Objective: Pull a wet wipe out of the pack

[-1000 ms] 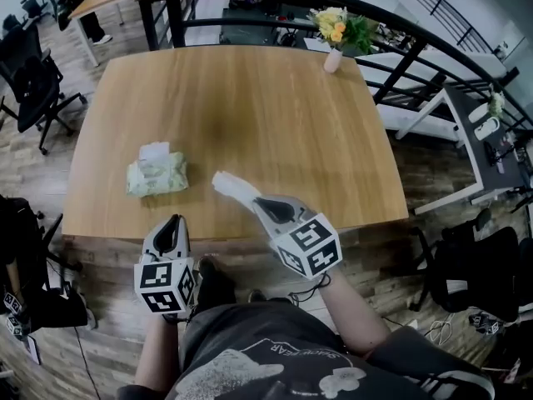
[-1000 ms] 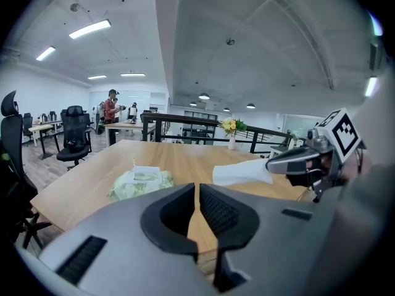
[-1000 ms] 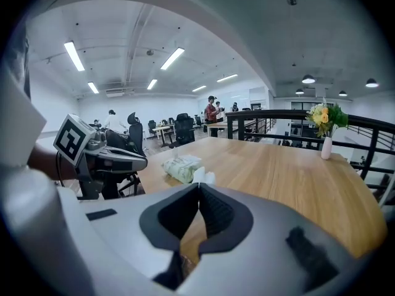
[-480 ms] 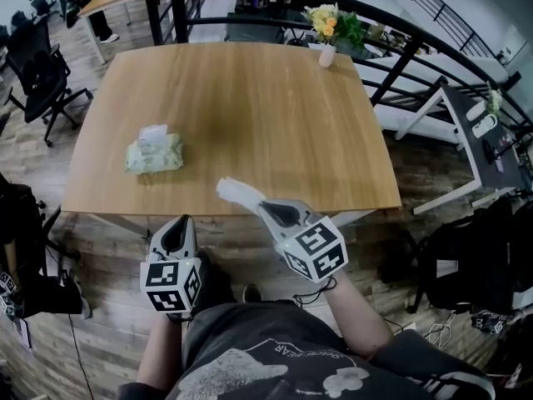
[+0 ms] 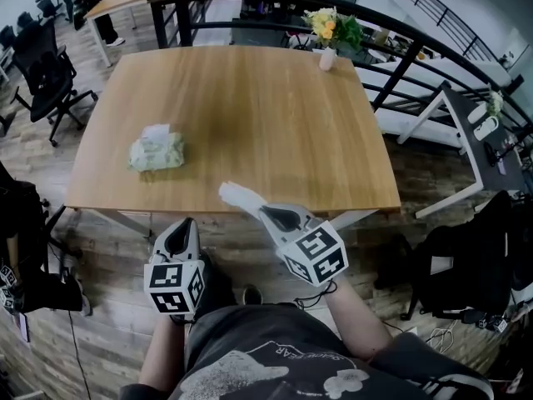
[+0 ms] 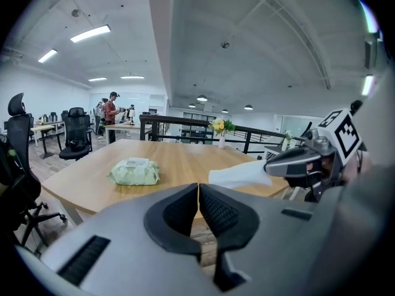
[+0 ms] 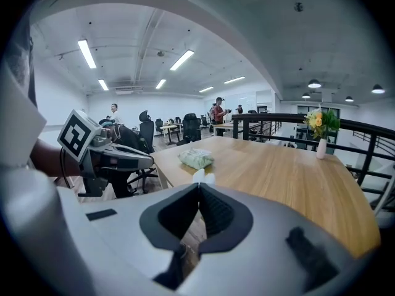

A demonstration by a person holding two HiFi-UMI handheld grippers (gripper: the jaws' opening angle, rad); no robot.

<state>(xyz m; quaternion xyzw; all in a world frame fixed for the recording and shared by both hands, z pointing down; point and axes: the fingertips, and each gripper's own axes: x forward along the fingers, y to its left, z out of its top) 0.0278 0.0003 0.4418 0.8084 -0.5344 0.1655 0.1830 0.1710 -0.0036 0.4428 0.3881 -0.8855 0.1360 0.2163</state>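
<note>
The pale green wet wipe pack (image 5: 156, 152) lies flat on the left part of the wooden table (image 5: 275, 107), also seen as the pack (image 6: 134, 171) and the pack (image 7: 196, 158). A white wet wipe (image 5: 238, 196) sticks out from my right gripper (image 5: 260, 211), which is shut on it near the table's front edge; the wipe (image 6: 237, 174) hangs free of the pack, and its tip (image 7: 202, 177) shows above the jaws. My left gripper (image 5: 184, 225) is shut and holds nothing, off the table's front edge, well short of the pack.
A small vase of yellow flowers (image 5: 331, 33) stands at the table's far right corner. Black railings (image 5: 416, 48) run behind the table. Office chairs (image 5: 46, 77) stand at the left, bags (image 5: 462, 257) on the floor at the right. People stand at a far desk (image 6: 114, 111).
Both grippers have drawn back toward me from the table's front edge, the right one carrying the wipe with it. The pack has stayed in place.
</note>
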